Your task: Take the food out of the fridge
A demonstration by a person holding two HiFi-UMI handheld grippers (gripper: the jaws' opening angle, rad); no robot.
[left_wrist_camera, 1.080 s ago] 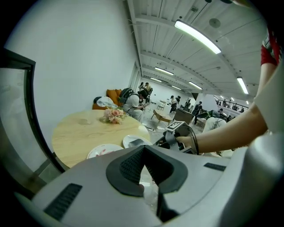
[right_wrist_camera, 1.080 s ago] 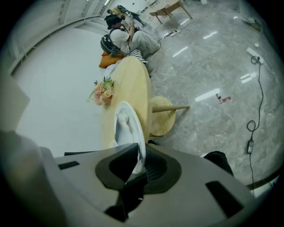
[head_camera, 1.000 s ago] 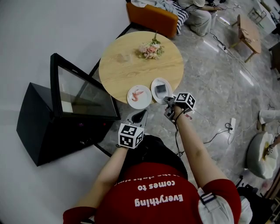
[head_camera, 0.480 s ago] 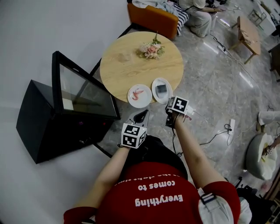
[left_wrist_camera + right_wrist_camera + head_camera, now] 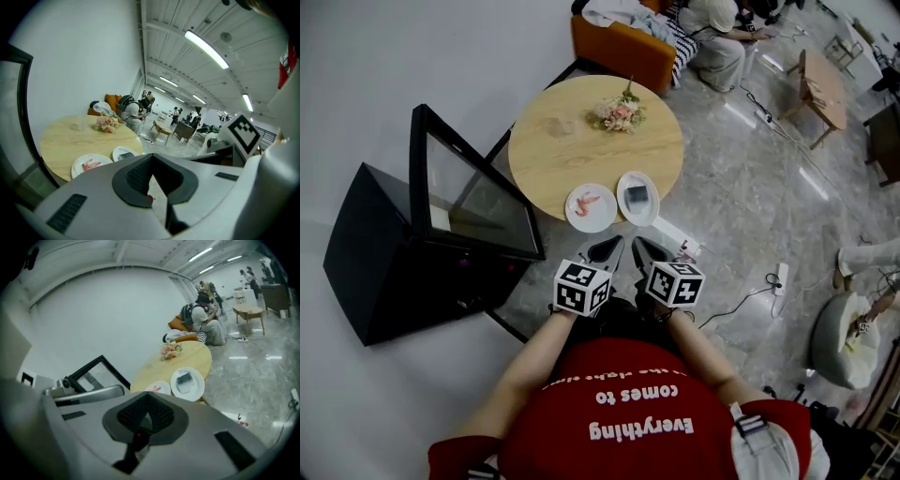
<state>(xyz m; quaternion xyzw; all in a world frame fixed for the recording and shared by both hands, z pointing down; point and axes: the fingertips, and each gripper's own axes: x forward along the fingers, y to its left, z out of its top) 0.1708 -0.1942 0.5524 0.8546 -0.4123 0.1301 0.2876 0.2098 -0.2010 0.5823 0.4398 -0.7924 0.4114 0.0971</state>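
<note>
Two white plates stand at the near edge of the round wooden table (image 5: 581, 141): the left plate (image 5: 590, 207) carries pink food, the right plate (image 5: 637, 198) a grey-dark piece. They also show as plate (image 5: 90, 164), plate (image 5: 123, 153), plate (image 5: 187, 382) and plate (image 5: 158, 389). The black fridge (image 5: 384, 272) stands at the left with its glass door (image 5: 469, 197) open. My left gripper (image 5: 605, 251) and right gripper (image 5: 643, 251) hang side by side short of the table, both shut and empty. The right jaws have just been closing with nothing between them.
A small bunch of flowers (image 5: 616, 112) sits mid-table. An orange sofa (image 5: 623, 42) and a seated person are beyond it. A white box (image 5: 675, 234), a power strip (image 5: 778, 277) with its cable and a wooden bench (image 5: 820, 80) are on the marble floor at the right.
My right gripper has drawn back from the right plate towards my body, risen and rolled, and now sits beside the left gripper. The left gripper has shifted only slightly.
</note>
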